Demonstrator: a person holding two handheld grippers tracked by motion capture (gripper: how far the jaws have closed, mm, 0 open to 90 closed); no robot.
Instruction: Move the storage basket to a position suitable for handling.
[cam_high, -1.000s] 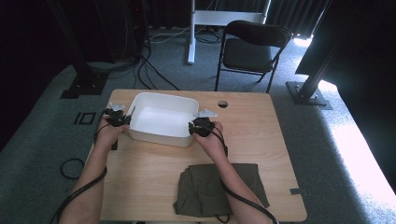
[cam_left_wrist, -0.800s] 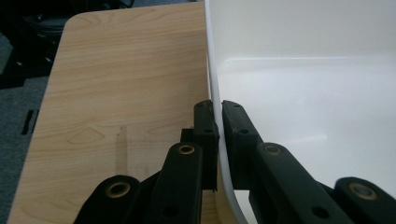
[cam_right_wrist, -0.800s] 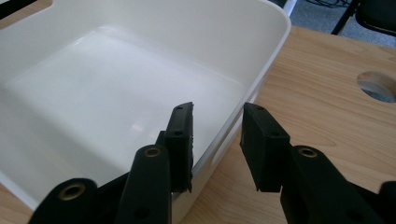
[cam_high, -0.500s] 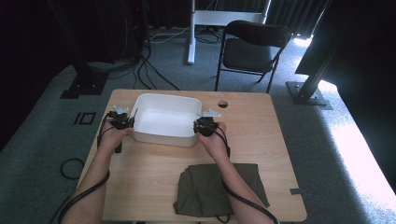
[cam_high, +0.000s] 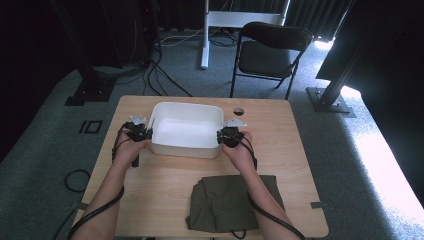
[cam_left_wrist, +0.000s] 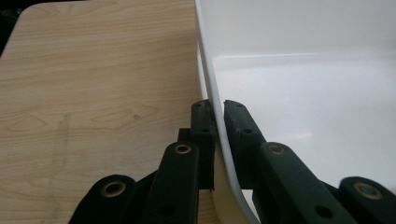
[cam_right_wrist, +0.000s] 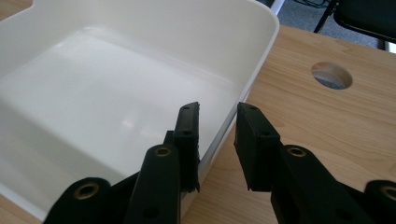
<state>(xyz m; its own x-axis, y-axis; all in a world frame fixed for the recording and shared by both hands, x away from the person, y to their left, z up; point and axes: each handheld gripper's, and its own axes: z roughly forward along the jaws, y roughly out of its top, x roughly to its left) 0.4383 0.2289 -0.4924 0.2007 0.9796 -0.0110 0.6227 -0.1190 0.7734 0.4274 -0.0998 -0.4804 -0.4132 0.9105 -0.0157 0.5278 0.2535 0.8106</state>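
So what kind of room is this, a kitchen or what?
Probably a lab or workshop for recording, not a kitchen. A plain wooden table stands on grey carpet, cables trail across the floor behind it, and a folding chair sits beside dark metal stands.

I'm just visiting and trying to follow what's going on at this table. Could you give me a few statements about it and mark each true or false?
1. The white tub is empty. True.
2. The left gripper has its fingers closed on the tub's wall, one inside and one outside. True.
3. The right gripper pinches the tub wall tightly. False: its fingers straddle the wall, and a gap shows beside the outer finger.
4. The olive cloth lies inside the tub. False: it lies folded on the table, nearer the person.
5. A round hole in the table sits just past the tub's far right corner. True.
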